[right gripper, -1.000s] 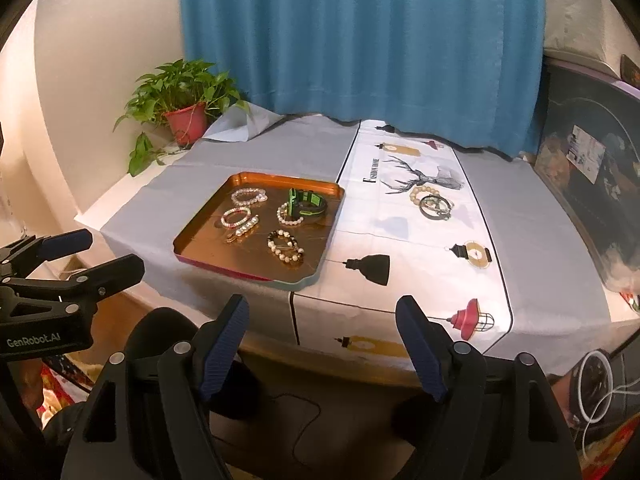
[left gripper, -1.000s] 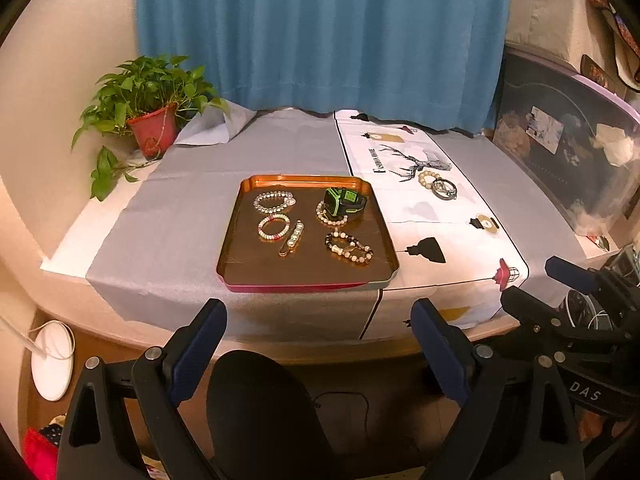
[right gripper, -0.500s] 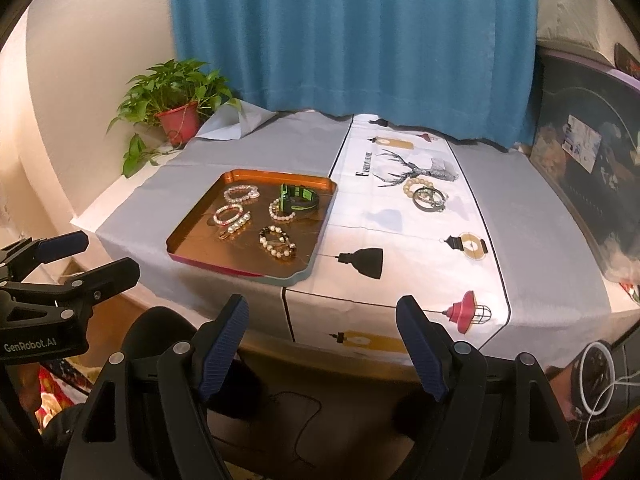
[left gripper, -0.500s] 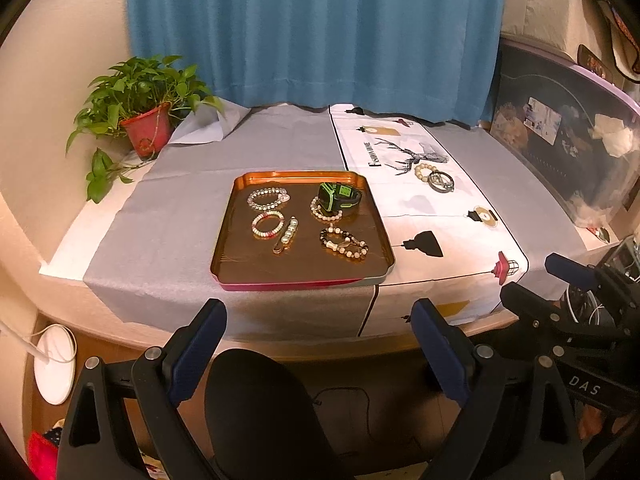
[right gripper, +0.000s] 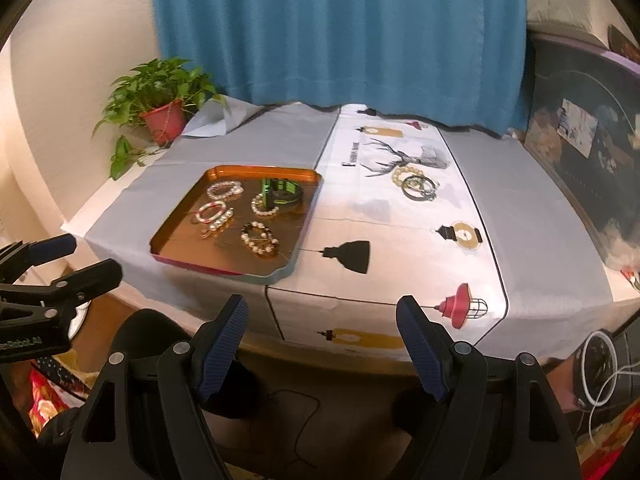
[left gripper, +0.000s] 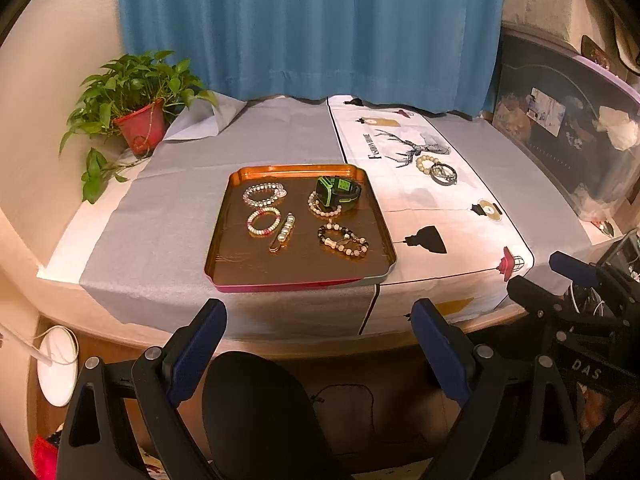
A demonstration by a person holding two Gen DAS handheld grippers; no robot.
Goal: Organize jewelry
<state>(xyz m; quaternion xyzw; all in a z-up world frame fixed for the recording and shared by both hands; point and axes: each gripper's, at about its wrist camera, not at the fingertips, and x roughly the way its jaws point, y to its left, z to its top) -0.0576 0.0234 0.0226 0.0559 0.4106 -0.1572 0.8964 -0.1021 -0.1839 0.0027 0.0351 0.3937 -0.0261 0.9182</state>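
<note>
A copper tray (left gripper: 224, 236) (right gripper: 176, 220) sits on the grey cloth and holds several bead bracelets, a pearl hair clip (left gripper: 283, 232) and a green and black watch (left gripper: 338, 191) (right gripper: 280, 193). Two more bracelets (left gripper: 436, 168) (right gripper: 414, 184) lie on the white printed runner, to the right of the tray. My left gripper (left gripper: 318, 340) and my right gripper (right gripper: 322, 340) are both open and empty, held off the near table edge, well short of the jewelry.
A potted plant (left gripper: 138, 120) (right gripper: 164, 114) stands at the back left. A blue curtain (left gripper: 308, 28) hangs behind the table. Storage boxes (left gripper: 568, 128) line the right side. A black chair back (left gripper: 256, 408) sits below the left gripper.
Both grippers have drawn slightly nearer the table, so the tray and runner look a little larger. No jewelry has moved and both jaws stay open.
</note>
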